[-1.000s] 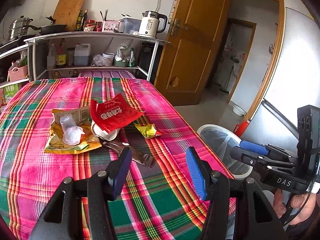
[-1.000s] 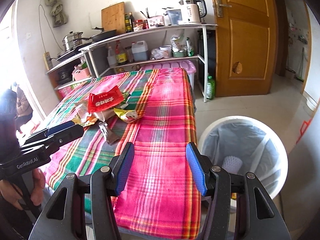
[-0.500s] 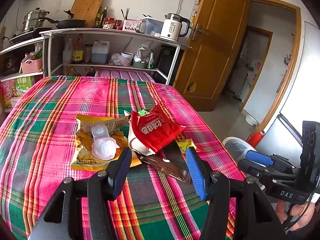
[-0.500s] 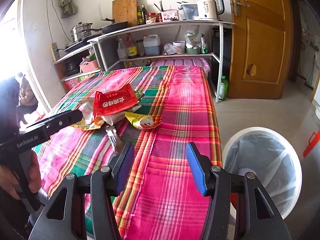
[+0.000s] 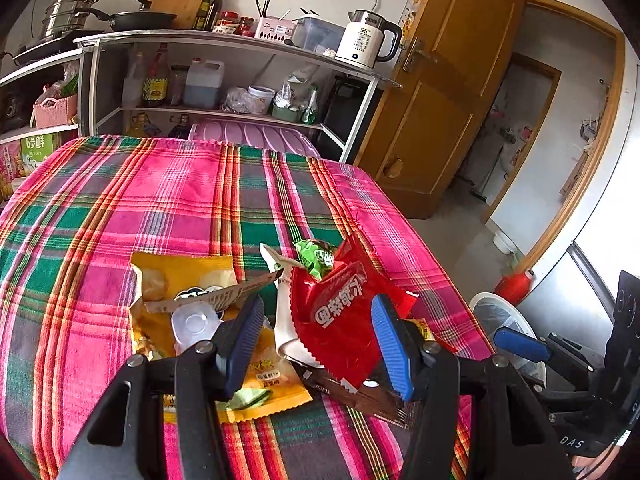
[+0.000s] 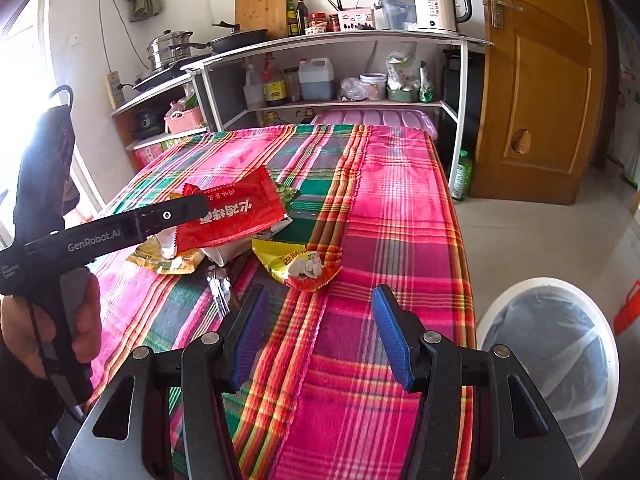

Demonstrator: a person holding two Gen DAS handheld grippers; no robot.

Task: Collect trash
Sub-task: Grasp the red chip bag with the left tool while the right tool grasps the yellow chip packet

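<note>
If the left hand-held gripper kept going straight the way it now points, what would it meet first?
Most likely the red wrapper, which lies between the open jaws of the left hand-held gripper atop the trash pile; exact depth is unclear.

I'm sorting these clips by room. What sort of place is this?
Most likely a home kitchen and dining room: a shelf holds a frying pan, an electric kettle and oil bottles, beside a table with a plaid cloth.

A home kitchen: shelves (image 6: 344,46) crowded with a kettle (image 6: 436,0), stacked pots (image 6: 168,50), a frying pan (image 6: 236,36) and oil bottles (image 6: 274,82), behind a table (image 6: 400,208) in plaid cloth.
</note>
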